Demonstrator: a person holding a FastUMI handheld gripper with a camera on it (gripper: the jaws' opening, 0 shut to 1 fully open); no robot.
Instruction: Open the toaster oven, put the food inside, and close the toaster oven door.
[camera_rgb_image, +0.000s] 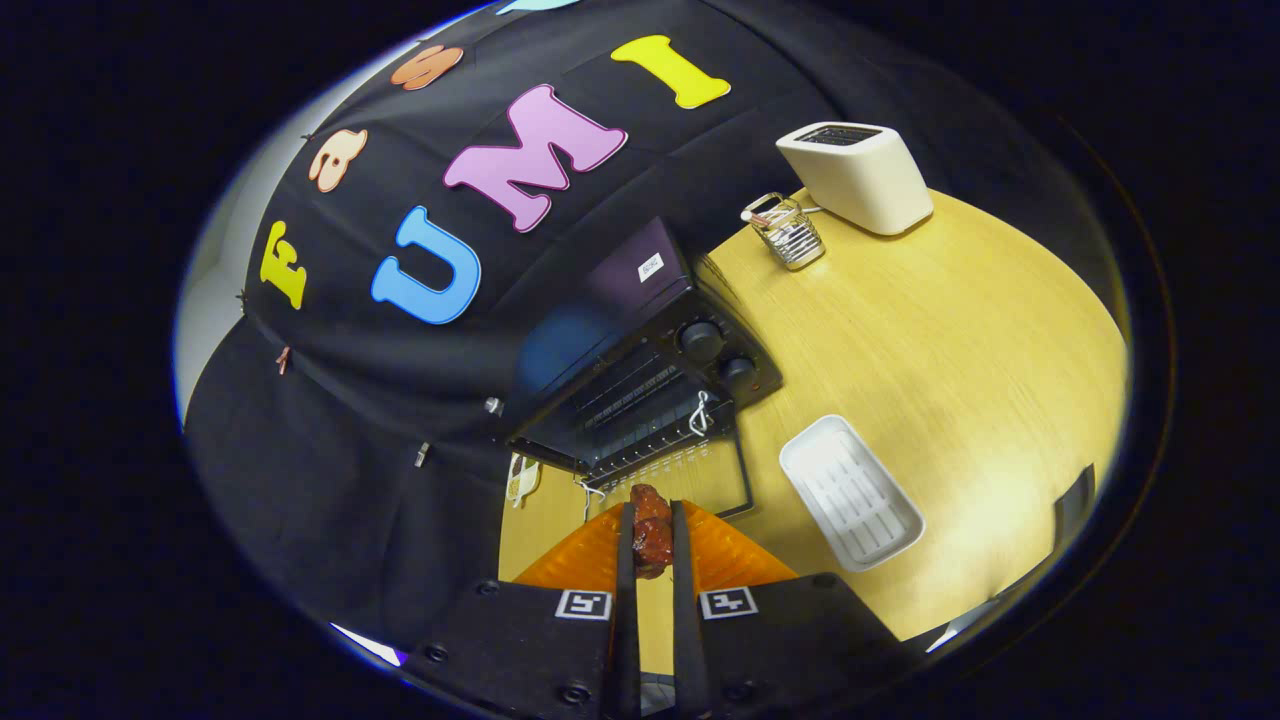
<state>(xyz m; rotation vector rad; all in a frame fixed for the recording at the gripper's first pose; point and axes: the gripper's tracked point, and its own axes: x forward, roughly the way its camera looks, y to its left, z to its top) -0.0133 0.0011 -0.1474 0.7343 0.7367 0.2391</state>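
The tool (652, 535) pinches the food (651, 530), a dark red glazed piece, between its 2 fingers, just short of the toaster oven (640, 385) at 12 o'clock, whose door (715, 475) hangs open. The piece looks slick (a loose pinch could drop it onto the door). Coming in low, it may catch the oven's front edge or rack. Open desk (950, 340) lies at 2 o'clock; the white tray (850, 492) sits near at 3 o'clock.

My gripper (651, 535) has both fingers clamped on the reddish-brown food (651, 530). Just ahead I see the toaster oven (640, 370), door (690, 480) dropped open. A white tray (850, 492) lies beside it.
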